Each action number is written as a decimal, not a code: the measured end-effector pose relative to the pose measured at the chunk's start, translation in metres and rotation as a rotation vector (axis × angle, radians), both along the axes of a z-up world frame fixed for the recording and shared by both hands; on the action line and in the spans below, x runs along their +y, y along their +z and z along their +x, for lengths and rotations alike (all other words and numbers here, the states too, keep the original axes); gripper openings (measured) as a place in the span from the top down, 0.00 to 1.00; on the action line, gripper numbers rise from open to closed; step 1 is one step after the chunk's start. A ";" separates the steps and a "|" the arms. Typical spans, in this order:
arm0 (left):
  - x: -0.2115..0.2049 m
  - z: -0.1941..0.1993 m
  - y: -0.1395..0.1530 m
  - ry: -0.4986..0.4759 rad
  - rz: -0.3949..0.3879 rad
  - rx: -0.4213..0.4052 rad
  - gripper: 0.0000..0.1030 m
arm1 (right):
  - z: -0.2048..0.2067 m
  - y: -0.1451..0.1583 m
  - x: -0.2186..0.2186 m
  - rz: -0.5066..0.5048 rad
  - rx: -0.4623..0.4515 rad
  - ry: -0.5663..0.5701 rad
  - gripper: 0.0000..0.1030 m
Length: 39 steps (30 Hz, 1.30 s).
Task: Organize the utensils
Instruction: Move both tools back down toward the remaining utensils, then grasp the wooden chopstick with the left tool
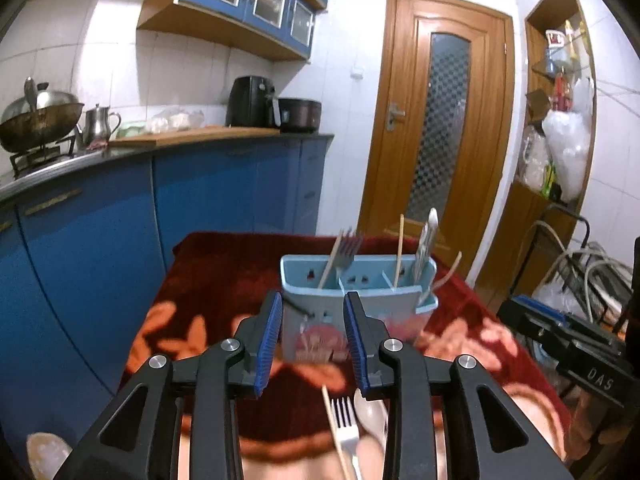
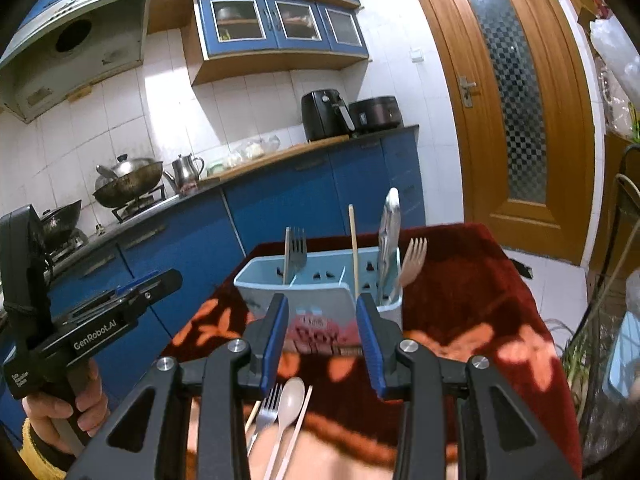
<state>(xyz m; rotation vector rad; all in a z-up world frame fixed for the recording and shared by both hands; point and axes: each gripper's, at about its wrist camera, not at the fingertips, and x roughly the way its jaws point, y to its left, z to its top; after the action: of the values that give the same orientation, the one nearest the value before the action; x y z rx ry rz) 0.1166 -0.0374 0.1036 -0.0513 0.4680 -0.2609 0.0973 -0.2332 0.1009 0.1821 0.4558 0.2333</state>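
Note:
A light blue utensil caddy [image 1: 320, 312] [image 2: 320, 300] stands on the red floral cloth. It holds a metal fork [image 1: 347, 250] [image 2: 297, 250], a chopstick [image 1: 399, 248] [image 2: 353, 248], a metal spoon [image 1: 426, 240] [image 2: 389, 236] and a pale fork [image 2: 412, 262]. Loose on the cloth near me lie a metal fork [image 1: 347, 428] [image 2: 266, 410], a pale spoon [image 1: 370, 414] [image 2: 289, 404] and chopsticks [image 1: 336, 432] [image 2: 302, 416]. My left gripper [image 1: 313, 334] is open and empty, just before the caddy. My right gripper [image 2: 322, 338] is open and empty too.
The table [image 1: 216, 264] stands beside blue kitchen cabinets [image 1: 120, 220] on the left. A wooden door [image 1: 436, 120] is behind it. Cables and a rack [image 1: 580, 272] crowd the right side. The left gripper's body [image 2: 96, 320] shows at the left of the right wrist view.

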 end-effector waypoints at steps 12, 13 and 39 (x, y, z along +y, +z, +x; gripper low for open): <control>-0.006 -0.013 -0.040 -0.025 0.043 0.178 0.68 | -0.031 -0.030 -0.004 0.026 0.090 -0.001 0.63; -0.007 -0.012 -0.044 -0.027 0.046 0.195 0.68 | -0.032 -0.032 -0.005 0.030 0.096 -0.004 0.63; -0.037 0.018 -0.112 -0.099 0.127 0.483 0.68 | -0.031 -0.076 -0.042 0.090 0.219 -0.063 0.61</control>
<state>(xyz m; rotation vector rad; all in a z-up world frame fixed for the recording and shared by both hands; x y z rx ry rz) 0.1348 -0.0744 -0.0083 0.0349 0.9680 -0.3158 0.0660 -0.2748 0.0248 0.3115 0.6569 0.1730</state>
